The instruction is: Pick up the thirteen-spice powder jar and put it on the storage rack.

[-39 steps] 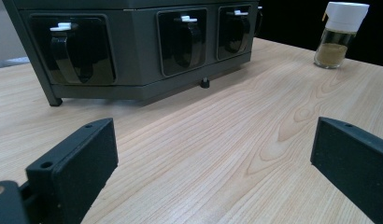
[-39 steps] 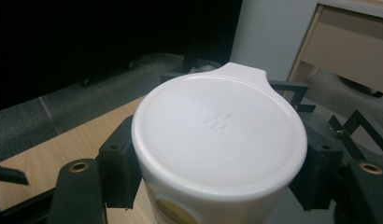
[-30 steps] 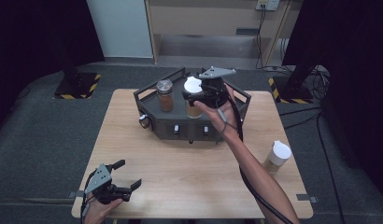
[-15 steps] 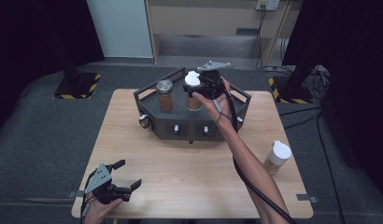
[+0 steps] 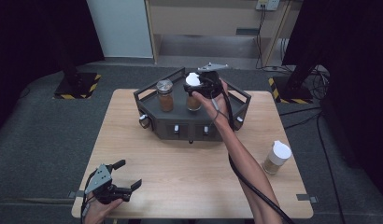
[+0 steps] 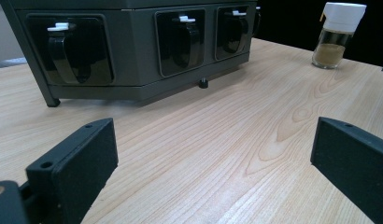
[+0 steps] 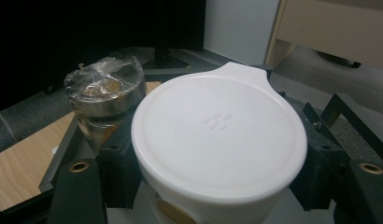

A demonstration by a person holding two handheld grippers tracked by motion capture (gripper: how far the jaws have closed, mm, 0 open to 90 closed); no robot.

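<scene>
A dark grey rack (image 5: 180, 128) stands at the table's far middle. My right gripper (image 5: 195, 84) is over its top, shut on a white-lidded spice jar (image 5: 193, 93) with brown contents; the white lid (image 7: 217, 135) sits clamped between both black jaws. Beside it on the rack stands a second jar with a silvery foil-wrapped top (image 5: 165, 94) (image 7: 105, 91). A third white-lidded jar (image 5: 277, 157) (image 6: 336, 35) stands on the table at the right. My left gripper (image 5: 118, 179) rests near the table's front left corner, jaws wide open over bare wood, pointing at the rack's front (image 6: 133, 51).
The rack's front face carries several recessed slots with small white levers (image 6: 184, 19). A raised rail (image 5: 236, 95) rims its top. The right gripper's cable (image 5: 248, 179) trails along the forearm. Bare wood (image 5: 194, 172) lies between the rack and the front edge.
My right gripper has carried the white-lidded jar a little farther back and lower over the rack's top, beside the foil-topped jar. The left gripper has kept still.
</scene>
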